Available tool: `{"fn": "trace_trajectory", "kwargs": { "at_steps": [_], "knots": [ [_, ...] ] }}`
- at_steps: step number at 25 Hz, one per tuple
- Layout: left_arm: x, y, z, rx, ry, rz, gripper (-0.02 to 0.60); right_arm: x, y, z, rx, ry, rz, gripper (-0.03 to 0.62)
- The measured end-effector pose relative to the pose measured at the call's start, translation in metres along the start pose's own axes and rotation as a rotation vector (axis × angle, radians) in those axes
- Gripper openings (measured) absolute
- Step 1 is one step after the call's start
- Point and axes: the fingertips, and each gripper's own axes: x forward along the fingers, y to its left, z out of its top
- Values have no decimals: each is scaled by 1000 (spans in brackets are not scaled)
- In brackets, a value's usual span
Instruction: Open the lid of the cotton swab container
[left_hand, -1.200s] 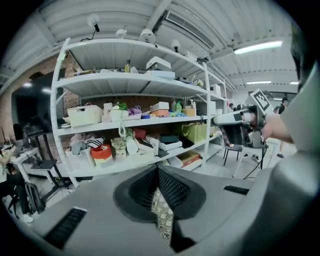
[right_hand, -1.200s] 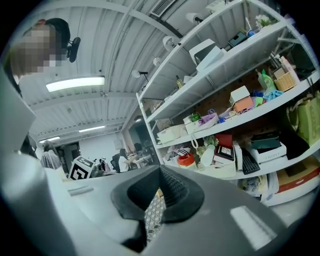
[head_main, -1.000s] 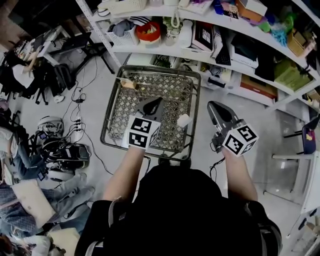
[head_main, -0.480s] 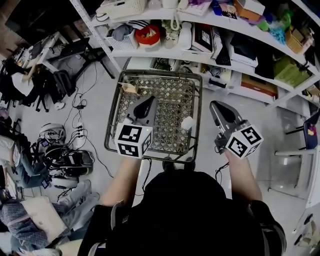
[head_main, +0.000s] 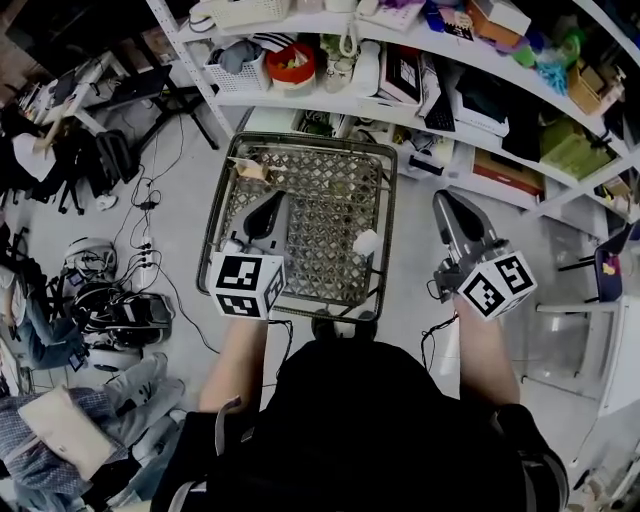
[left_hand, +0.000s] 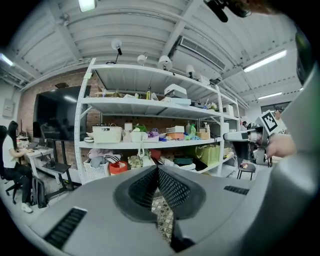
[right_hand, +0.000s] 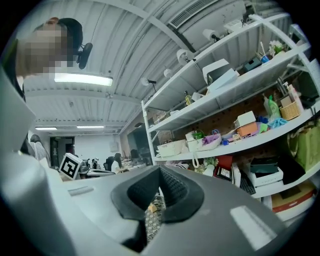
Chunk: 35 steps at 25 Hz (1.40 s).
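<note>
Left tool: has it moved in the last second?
Yes. In the head view the left tool has shifted left, from the wire cart's middle toward its left rim.

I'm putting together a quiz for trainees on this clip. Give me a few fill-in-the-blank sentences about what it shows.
1. The left gripper and the right gripper both have their jaws ____, with nothing between them.
2. In the head view, only the ____ gripper is over the basket.
3. The basket stands on the ____.

Missing words: shut; left; floor.
</note>
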Motion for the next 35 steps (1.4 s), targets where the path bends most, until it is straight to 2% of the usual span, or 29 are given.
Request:
{"fn": "trace_trajectory", "kwargs": {
  "at_steps": [4,15,35],
  "knots": [
    [-1,7,5,-7,-8,14,6,-6,-7,3,-10,-15,-31,8],
    [9,4,4,-18,-6,23,6,-1,2,-4,-46,4,13,6],
    [15,-12,0,-11,-30,-57,3,10,12,-17,-23,33,56,6]
  ]
}}
